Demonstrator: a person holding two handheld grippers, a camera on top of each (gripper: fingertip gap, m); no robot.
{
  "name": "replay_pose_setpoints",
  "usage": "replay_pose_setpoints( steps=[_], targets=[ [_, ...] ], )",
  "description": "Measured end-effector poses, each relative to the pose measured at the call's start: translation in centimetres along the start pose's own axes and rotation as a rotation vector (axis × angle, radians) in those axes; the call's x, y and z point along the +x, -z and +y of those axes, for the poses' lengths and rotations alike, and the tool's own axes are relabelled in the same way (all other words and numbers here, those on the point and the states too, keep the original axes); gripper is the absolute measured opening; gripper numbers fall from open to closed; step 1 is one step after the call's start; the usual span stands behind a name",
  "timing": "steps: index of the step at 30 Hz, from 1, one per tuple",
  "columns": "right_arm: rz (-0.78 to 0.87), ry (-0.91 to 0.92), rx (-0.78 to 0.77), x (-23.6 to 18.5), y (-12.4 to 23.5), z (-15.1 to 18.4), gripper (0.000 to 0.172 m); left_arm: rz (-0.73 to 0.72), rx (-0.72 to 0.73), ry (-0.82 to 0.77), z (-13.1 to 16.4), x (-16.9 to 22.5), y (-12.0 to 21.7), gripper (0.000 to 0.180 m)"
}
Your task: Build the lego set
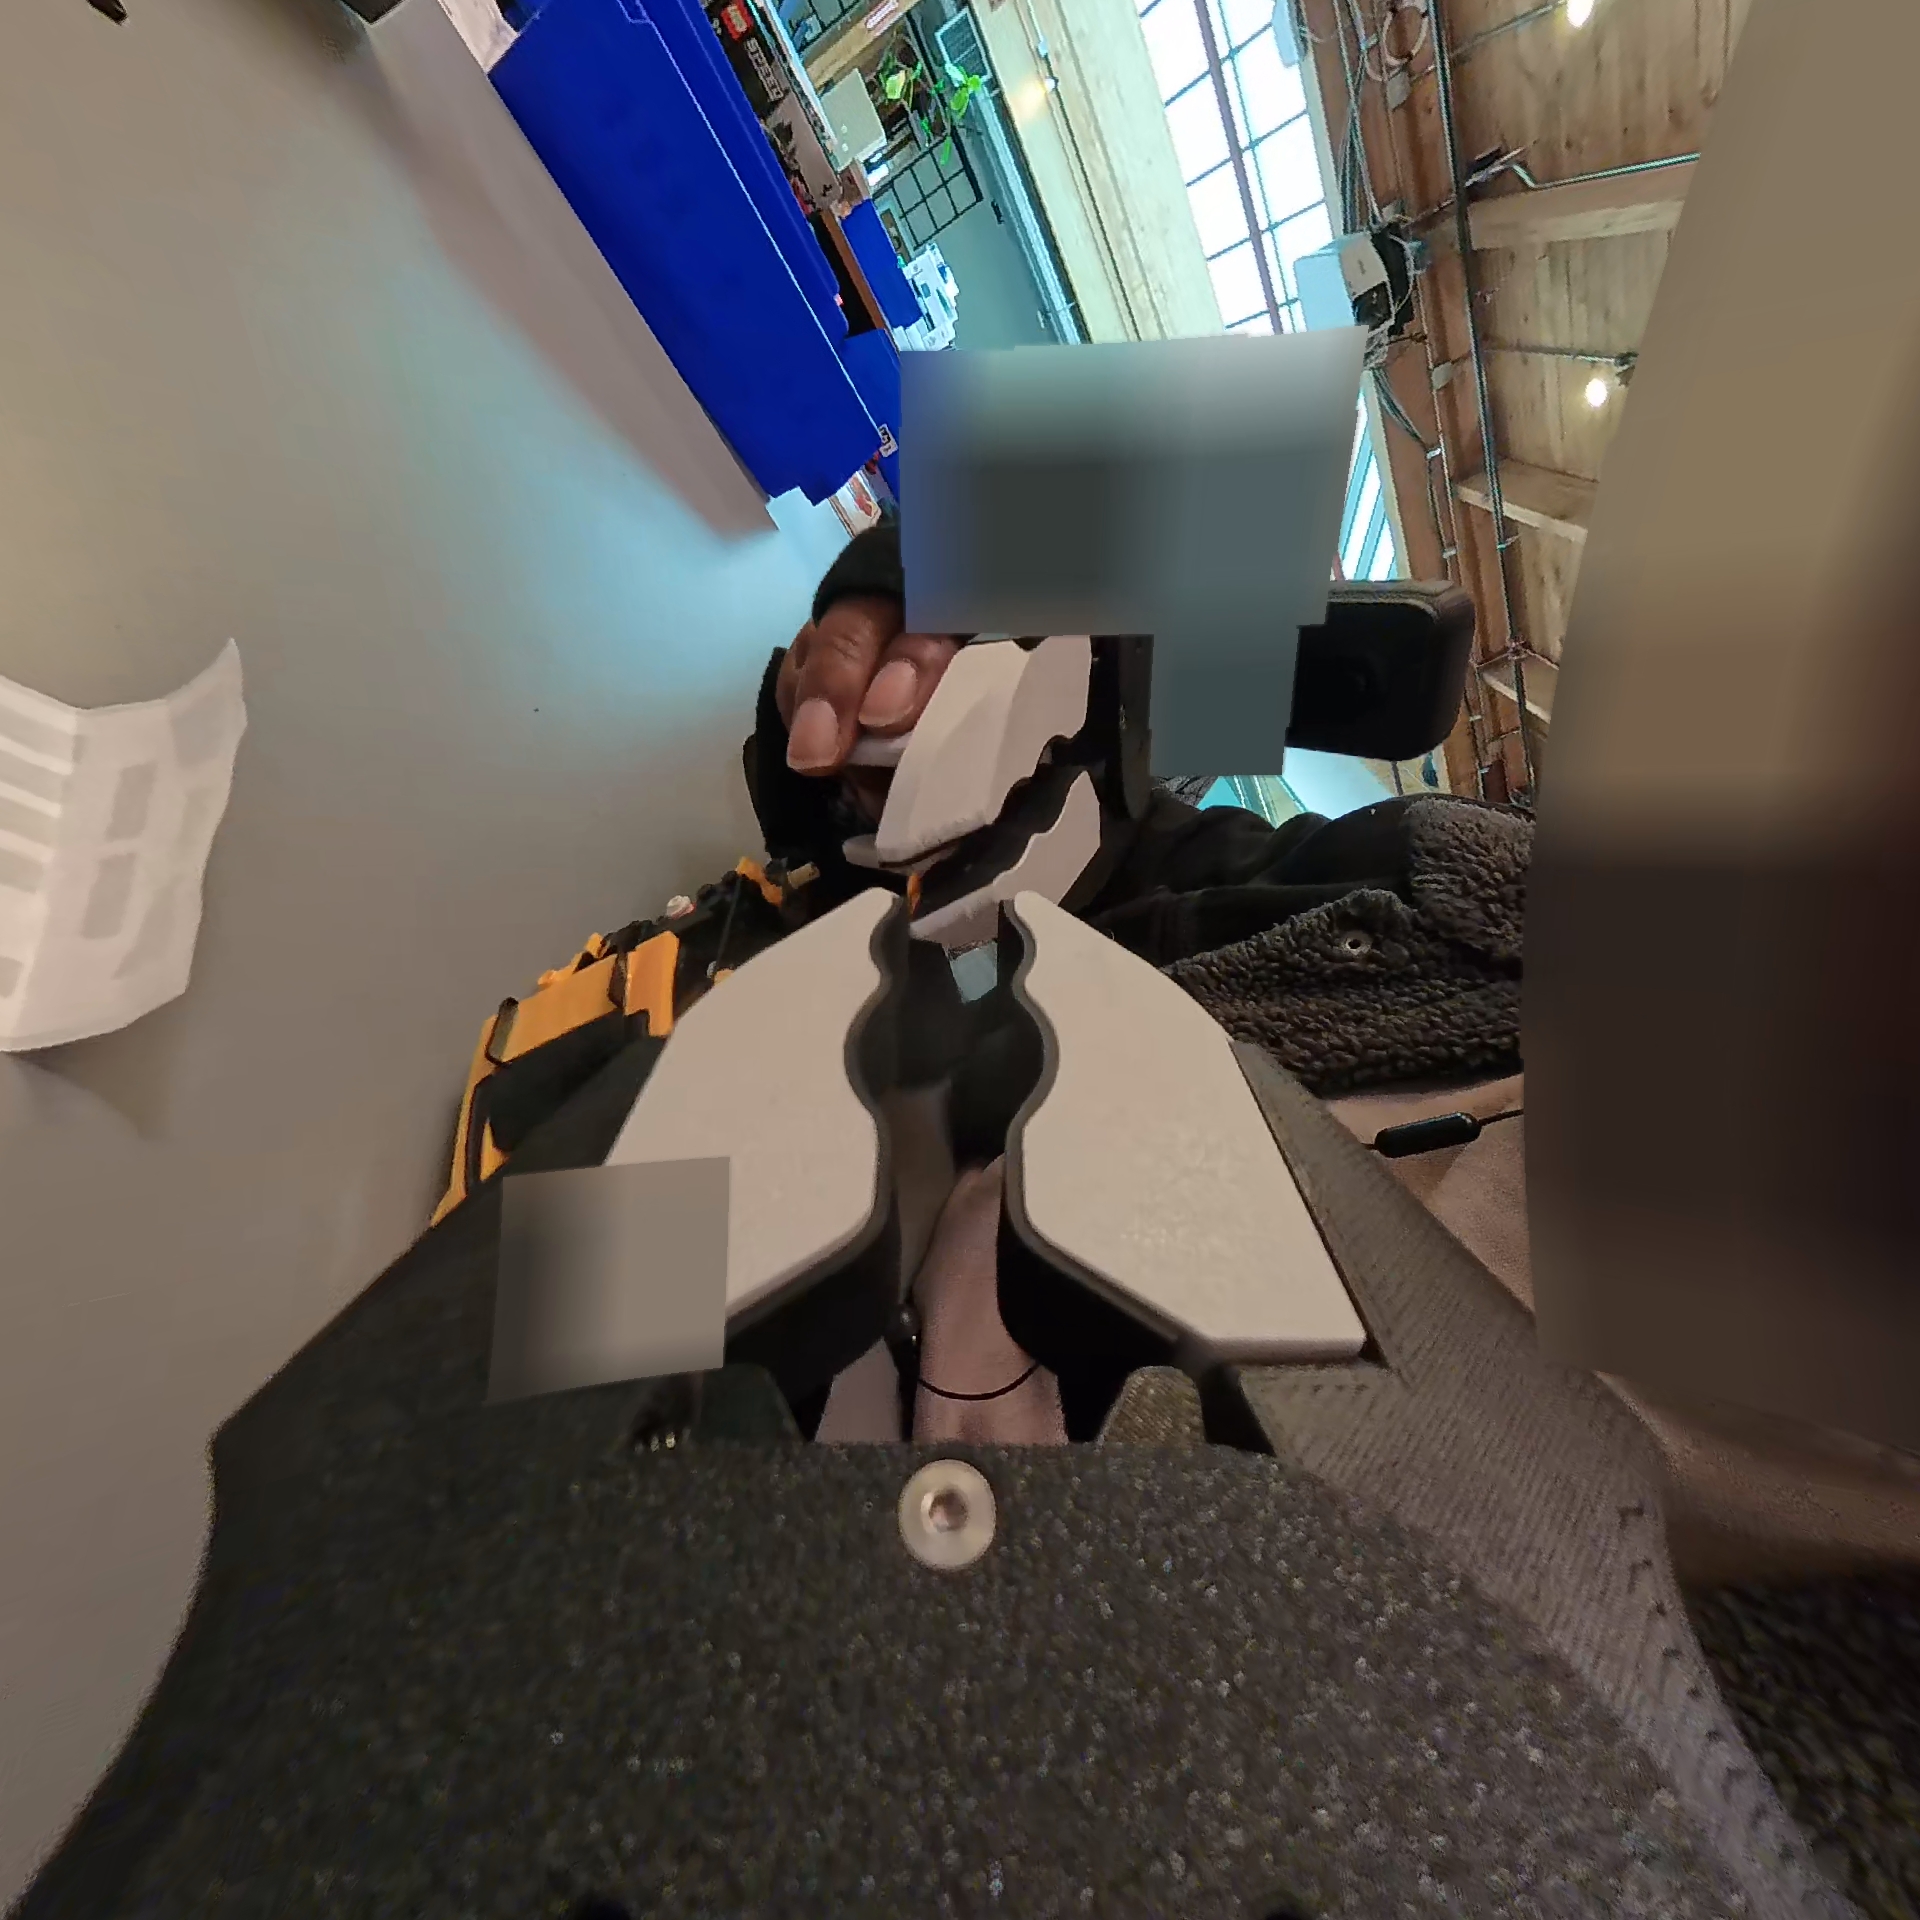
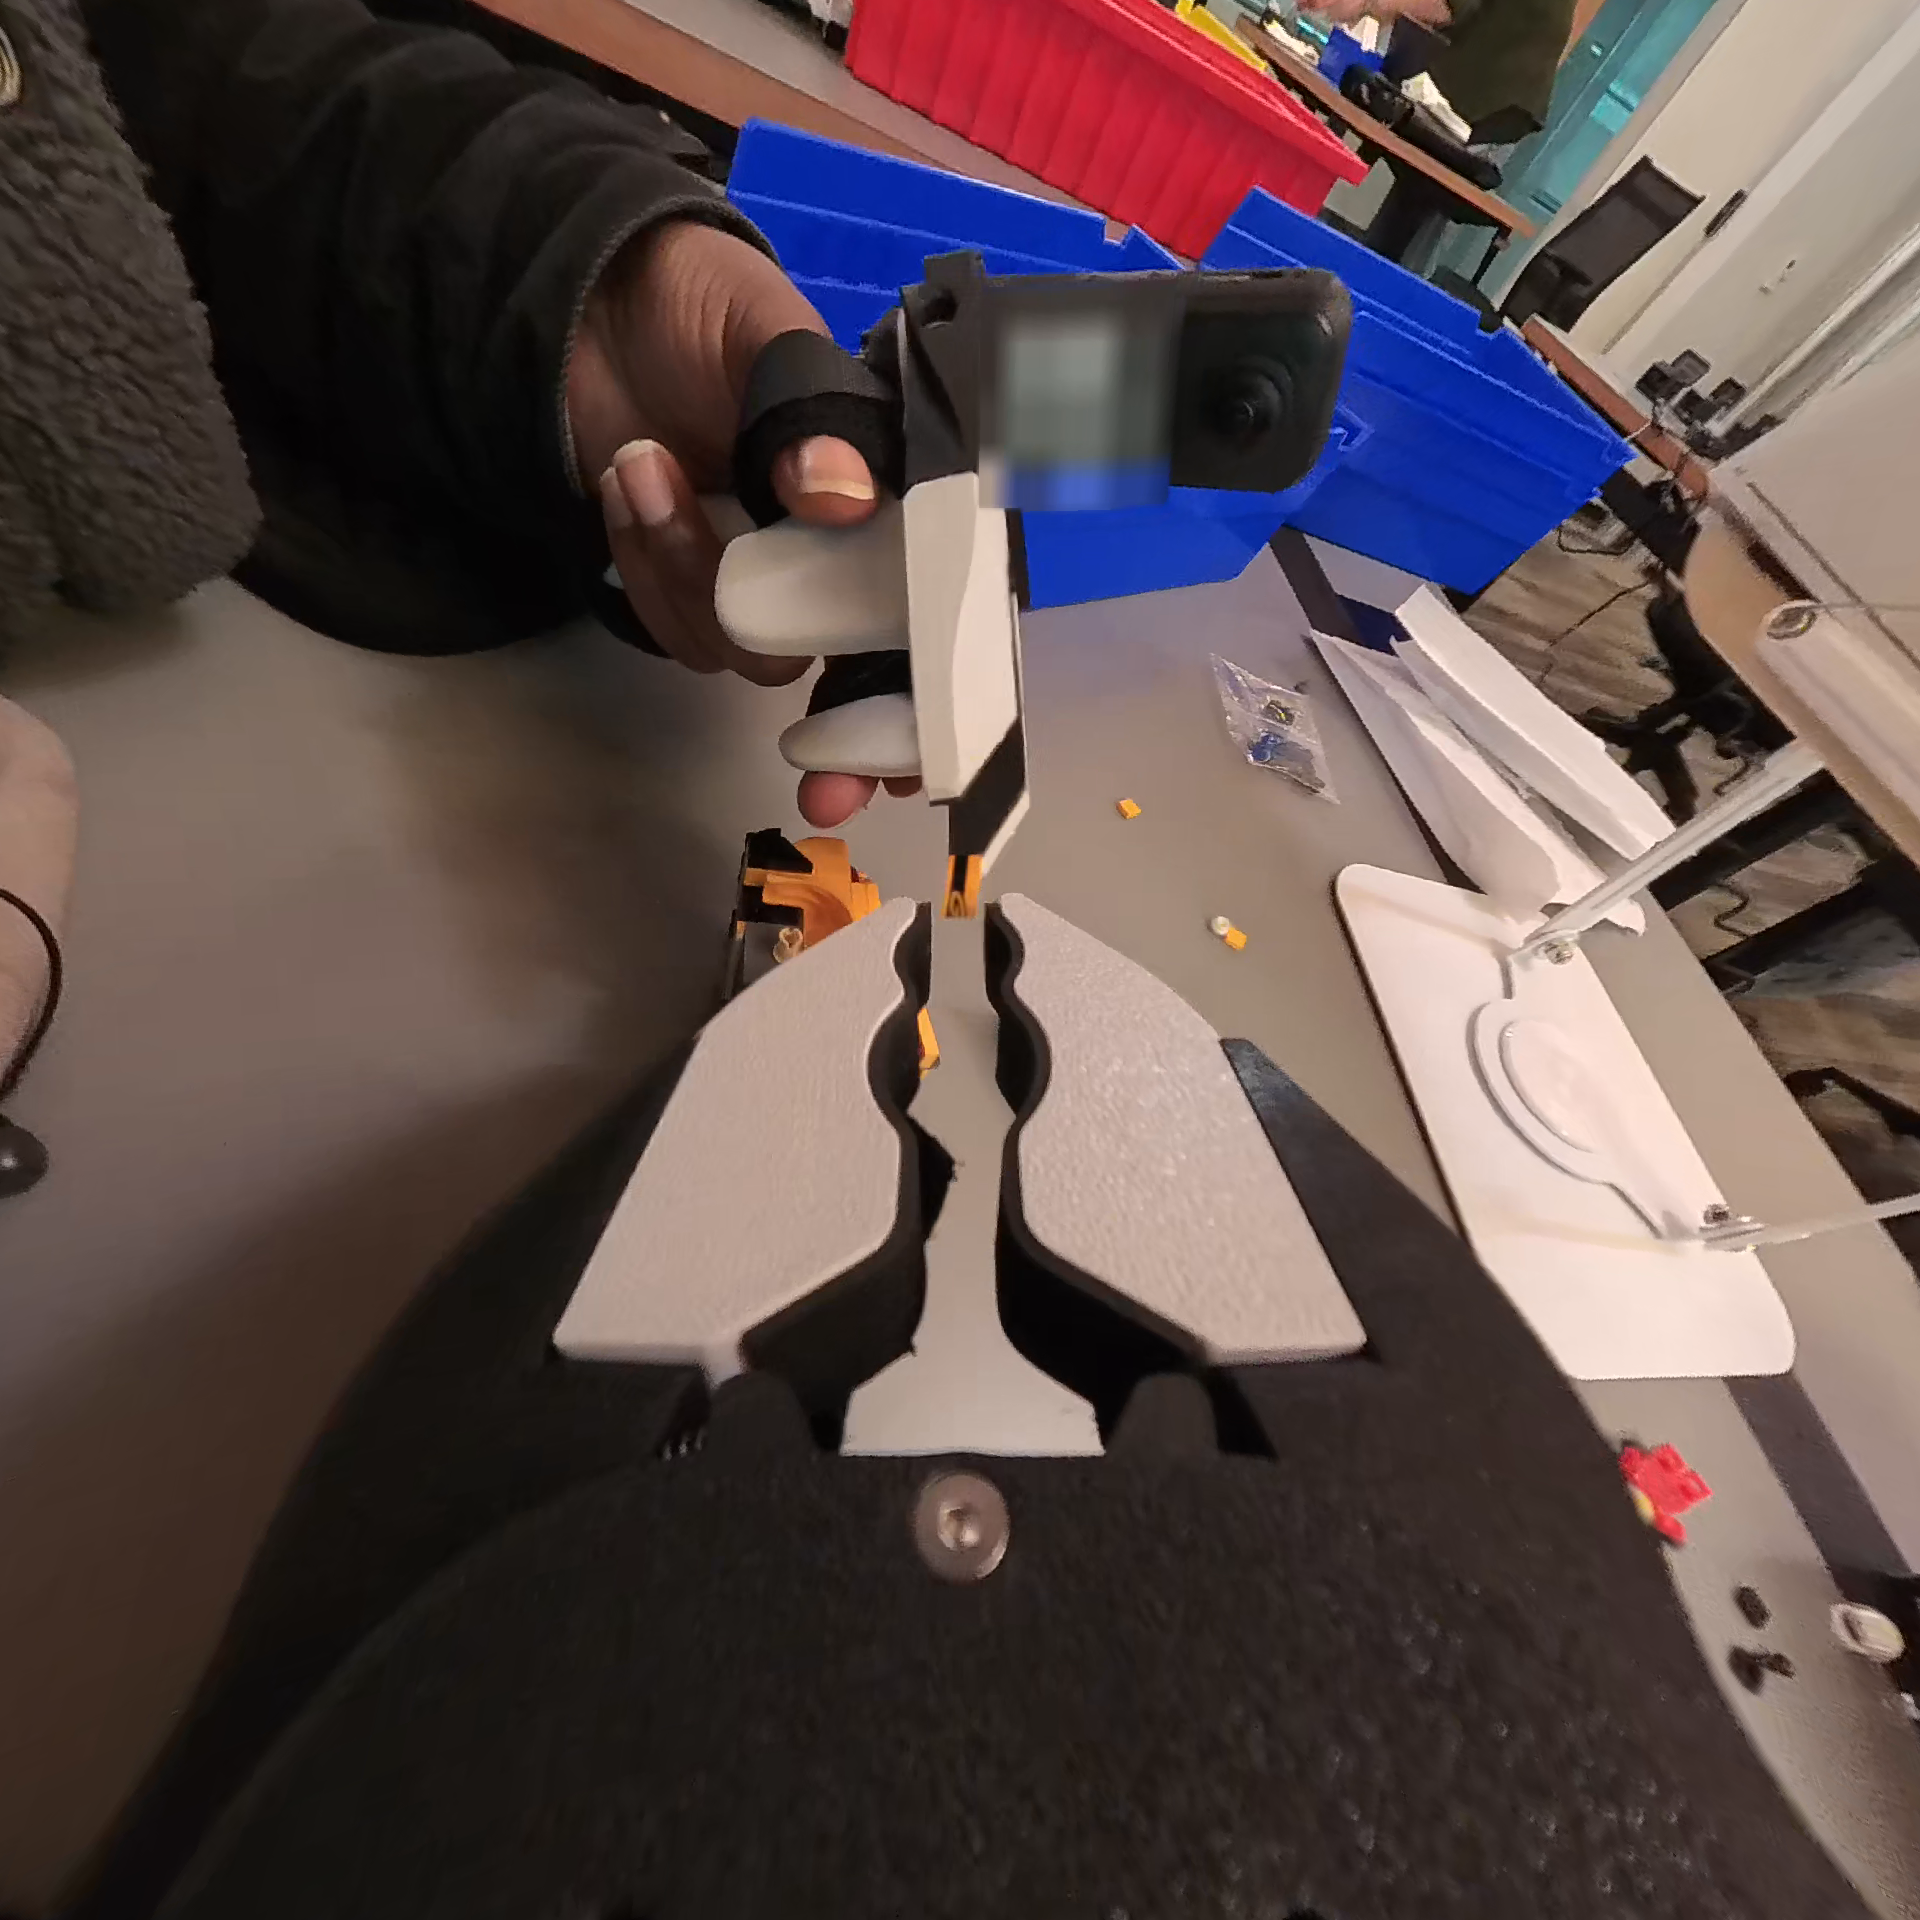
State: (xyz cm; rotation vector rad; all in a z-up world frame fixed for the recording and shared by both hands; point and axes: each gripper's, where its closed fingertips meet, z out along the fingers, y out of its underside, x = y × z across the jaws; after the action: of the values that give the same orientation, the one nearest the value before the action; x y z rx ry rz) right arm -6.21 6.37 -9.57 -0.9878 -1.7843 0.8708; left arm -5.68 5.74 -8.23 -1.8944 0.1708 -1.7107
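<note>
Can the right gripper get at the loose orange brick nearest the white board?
Probably yes: the orange brick lies on bare table, just right of the right gripper and its open jaws, with nothing between them.

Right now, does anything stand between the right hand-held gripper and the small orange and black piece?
Nothing visible does. The piece hangs from the tip of the left hand-held gripper, directly ahead of the right hand-held gripper's open fingertips. The orange model lies aside, to the left.
</note>
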Motion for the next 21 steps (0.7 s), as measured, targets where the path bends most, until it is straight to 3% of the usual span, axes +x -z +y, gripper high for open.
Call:
replay_pose_setpoints(
  steps=[21],
  targets=[
    [0.027, 0.024, 0.009, -0.06, -0.05, -0.34, 0.004, -0.053, -0.019, -0.062, 0.22, -0.17, -0.18, 0.023]
  ],
)
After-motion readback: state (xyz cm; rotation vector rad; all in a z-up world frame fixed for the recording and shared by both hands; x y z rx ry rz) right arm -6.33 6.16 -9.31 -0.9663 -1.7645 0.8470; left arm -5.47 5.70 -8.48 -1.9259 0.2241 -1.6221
